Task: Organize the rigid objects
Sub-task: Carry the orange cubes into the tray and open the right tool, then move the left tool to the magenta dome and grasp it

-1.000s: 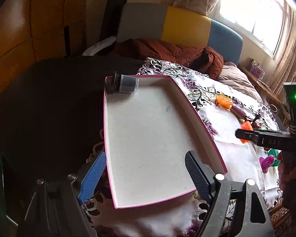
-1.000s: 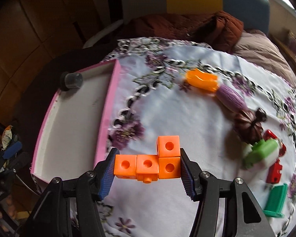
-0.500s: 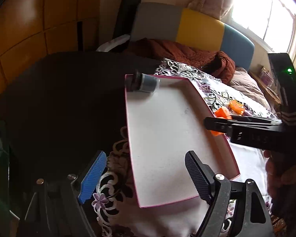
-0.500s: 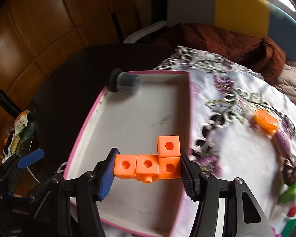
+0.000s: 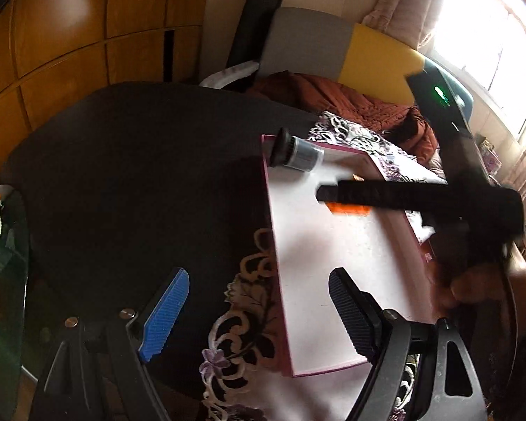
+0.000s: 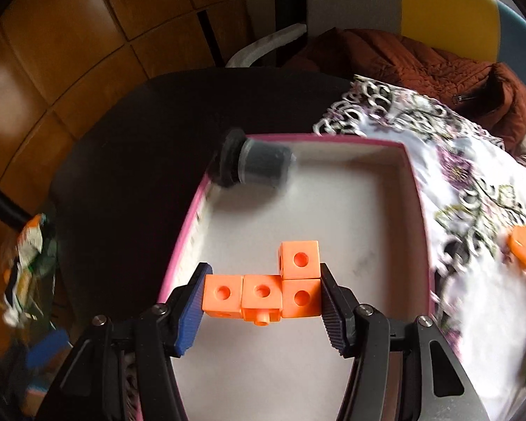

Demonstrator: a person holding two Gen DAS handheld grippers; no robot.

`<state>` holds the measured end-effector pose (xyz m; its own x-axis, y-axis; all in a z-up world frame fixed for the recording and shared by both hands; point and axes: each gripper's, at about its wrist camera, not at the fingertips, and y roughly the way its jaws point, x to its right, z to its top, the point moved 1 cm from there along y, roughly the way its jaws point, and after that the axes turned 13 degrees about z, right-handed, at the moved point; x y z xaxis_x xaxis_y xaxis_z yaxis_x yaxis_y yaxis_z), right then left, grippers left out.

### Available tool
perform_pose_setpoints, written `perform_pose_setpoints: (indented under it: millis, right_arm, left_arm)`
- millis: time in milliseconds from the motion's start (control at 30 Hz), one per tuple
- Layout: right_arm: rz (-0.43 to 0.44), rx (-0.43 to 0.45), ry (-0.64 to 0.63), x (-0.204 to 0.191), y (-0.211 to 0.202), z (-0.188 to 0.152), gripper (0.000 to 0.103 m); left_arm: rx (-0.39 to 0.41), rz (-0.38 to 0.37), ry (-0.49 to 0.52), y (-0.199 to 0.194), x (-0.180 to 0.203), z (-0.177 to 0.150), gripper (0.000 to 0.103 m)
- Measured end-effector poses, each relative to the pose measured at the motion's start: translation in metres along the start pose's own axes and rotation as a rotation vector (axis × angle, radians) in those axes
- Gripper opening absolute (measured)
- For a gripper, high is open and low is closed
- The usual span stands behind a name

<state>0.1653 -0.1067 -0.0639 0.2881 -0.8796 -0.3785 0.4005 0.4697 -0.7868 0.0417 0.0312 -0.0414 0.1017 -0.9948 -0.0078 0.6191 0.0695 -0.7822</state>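
Note:
An L-shaped piece of orange linked cubes (image 6: 263, 289) is clamped between the pads of my right gripper (image 6: 263, 301), hanging above the white floor of the pink-rimmed tray (image 6: 333, 210). A grey jar with a black lid (image 6: 259, 168) lies on its side in the tray's far left corner. In the left wrist view the right gripper (image 5: 347, 200) reaches in from the right over the tray (image 5: 333, 256), with the orange cubes (image 5: 347, 208) showing under its finger. My left gripper (image 5: 259, 308) stands open over the tray's near left rim, holding nothing. The jar (image 5: 296, 152) rests at the far rim.
A dark round table (image 5: 140, 175) carries the tray and a floral lace cloth (image 6: 473, 193). An orange toy (image 6: 524, 245) lies on the cloth to the right. A rust-brown jacket (image 6: 420, 59) and a cushioned seat stand behind. A snack wrapper (image 6: 28, 252) sits at the left.
My right gripper carried the orange cubes leftward from over the cloth to over the tray. The left gripper shifted left, so it now straddles the tray's left rim.

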Motion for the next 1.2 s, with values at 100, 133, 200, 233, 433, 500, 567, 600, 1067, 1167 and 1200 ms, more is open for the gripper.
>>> perform_pose_setpoints:
  millis: [100,133,200,233,433,500,567,600,1067,1167,1200]
  right_arm:
    - [-0.007,-0.012,0.014,-0.003,0.016,0.012,0.06]
    - [-0.007,-0.025,0.015,-0.004,0.023,0.014,0.06]
    - [-0.02,-0.039,0.009,-0.005,0.03,0.014,0.061]
    - [-0.016,-0.039,0.009,-0.005,0.03,0.014,0.064]
    - [-0.014,-0.005,-0.011,-0.007,0.017,0.005,0.066]
    - [-0.014,0.013,-0.021,-0.008,0.008,0.001,0.067]
    - [-0.023,0.032,-0.025,-0.007,0.0,-0.003,0.067]
    - [-0.025,0.042,-0.025,-0.007,-0.004,-0.005,0.068]
    - [-0.086,0.2,-0.012,0.019,-0.079,-0.036,0.081]
    - [-0.104,0.223,-0.001,0.03,-0.095,-0.044,0.083]
    - [-0.112,0.23,0.005,0.035,-0.101,-0.048,0.084]
  left_arm:
    - [-0.005,0.013,0.001,0.003,-0.003,0.0,0.083]
    - [-0.006,0.016,0.0,0.003,-0.004,0.0,0.083]
    - [-0.006,0.018,-0.002,0.004,-0.006,0.0,0.083]
    - [-0.005,0.02,0.0,0.004,-0.007,0.0,0.083]
    - [-0.004,0.02,0.003,0.004,-0.005,0.001,0.083]
    - [-0.002,0.017,0.007,0.003,-0.003,0.0,0.083]
    - [0.0,0.013,0.013,0.002,0.0,0.0,0.083]
    - [0.001,0.012,0.016,0.001,0.001,0.0,0.083]
    - [0.001,-0.062,0.075,-0.01,0.026,-0.004,0.082]
    - [0.003,-0.066,0.098,-0.013,0.035,-0.006,0.082]
    - [0.004,-0.072,0.109,-0.013,0.038,-0.007,0.082]
